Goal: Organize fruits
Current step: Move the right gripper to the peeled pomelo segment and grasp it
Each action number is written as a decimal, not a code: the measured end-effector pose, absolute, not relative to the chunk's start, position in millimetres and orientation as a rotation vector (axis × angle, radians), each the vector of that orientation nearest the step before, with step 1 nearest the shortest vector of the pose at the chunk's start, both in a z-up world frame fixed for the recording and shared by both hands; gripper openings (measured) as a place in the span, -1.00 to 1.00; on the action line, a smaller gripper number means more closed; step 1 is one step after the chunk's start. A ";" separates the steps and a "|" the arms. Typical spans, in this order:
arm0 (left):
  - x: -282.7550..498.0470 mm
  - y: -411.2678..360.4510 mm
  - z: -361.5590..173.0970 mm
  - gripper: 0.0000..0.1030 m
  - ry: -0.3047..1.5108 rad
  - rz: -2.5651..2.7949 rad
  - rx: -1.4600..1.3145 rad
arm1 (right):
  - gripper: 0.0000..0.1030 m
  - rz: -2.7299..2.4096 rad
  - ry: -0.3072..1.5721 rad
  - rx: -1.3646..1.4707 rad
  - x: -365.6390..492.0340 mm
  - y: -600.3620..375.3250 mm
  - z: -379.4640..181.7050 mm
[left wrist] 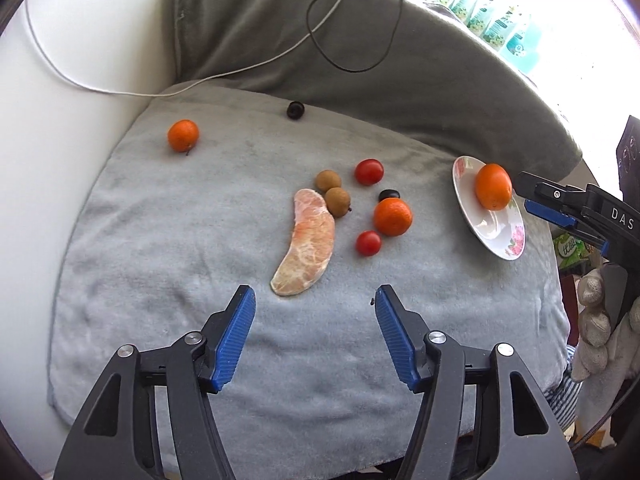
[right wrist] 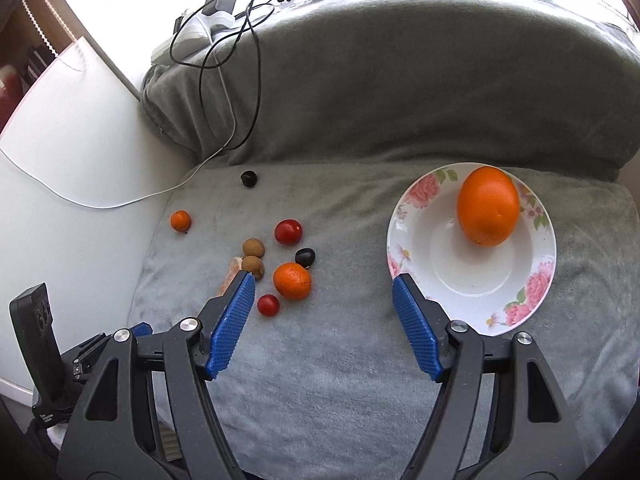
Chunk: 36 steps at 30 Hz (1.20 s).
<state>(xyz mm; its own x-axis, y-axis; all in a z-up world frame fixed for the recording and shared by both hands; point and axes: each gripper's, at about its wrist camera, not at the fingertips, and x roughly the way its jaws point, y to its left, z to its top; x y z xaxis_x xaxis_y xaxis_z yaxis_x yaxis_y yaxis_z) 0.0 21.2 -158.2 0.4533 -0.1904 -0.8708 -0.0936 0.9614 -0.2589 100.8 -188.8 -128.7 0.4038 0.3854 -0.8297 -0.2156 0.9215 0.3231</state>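
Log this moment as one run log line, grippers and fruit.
left gripper: open, empty | right gripper: open, empty | large orange on plate | other fruit loose on towel

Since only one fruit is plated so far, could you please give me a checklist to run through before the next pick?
1. Left gripper open, empty: ok.
2. Right gripper open, empty: ok.
3. Floral-rimmed white plate has free room beside the large orange: ok.
4. Peeled pink pomelo segment lies unobstructed ahead of the left gripper: ok.
5. Round brown longan touches the segment; may shift: not ok.
6. Plate steady on soft grey blanket: cannot tell.
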 end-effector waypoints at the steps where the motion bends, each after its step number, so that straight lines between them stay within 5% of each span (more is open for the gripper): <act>1: -5.3 26.8 -159.9 0.20 1.103 -0.047 -0.295 | 0.44 0.398 1.095 0.162 99.9 -181.2 -130.5; 12: -46.7 70.0 -168.3 0.20 1.093 0.073 -0.373 | 0.43 0.549 1.194 0.076 95.0 -105.5 -159.4; 23: -71.5 93.3 -174.8 0.20 1.085 0.127 -0.427 | 0.03 0.572 1.324 0.046 97.9 -53.8 -204.4; 36: -81.7 105.7 -178.8 0.20 1.080 0.144 -0.465 | -0.08 0.535 1.407 0.041 120.7 -30.9 -236.4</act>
<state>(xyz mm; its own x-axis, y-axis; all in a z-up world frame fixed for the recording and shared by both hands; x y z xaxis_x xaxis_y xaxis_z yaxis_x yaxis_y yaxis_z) -81.7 105.7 -178.8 0.4727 -0.1107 -0.8743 -0.3358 0.8946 -0.2948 120.7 -30.9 -236.4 0.0658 0.3788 -0.9231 -0.3309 0.8810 0.3380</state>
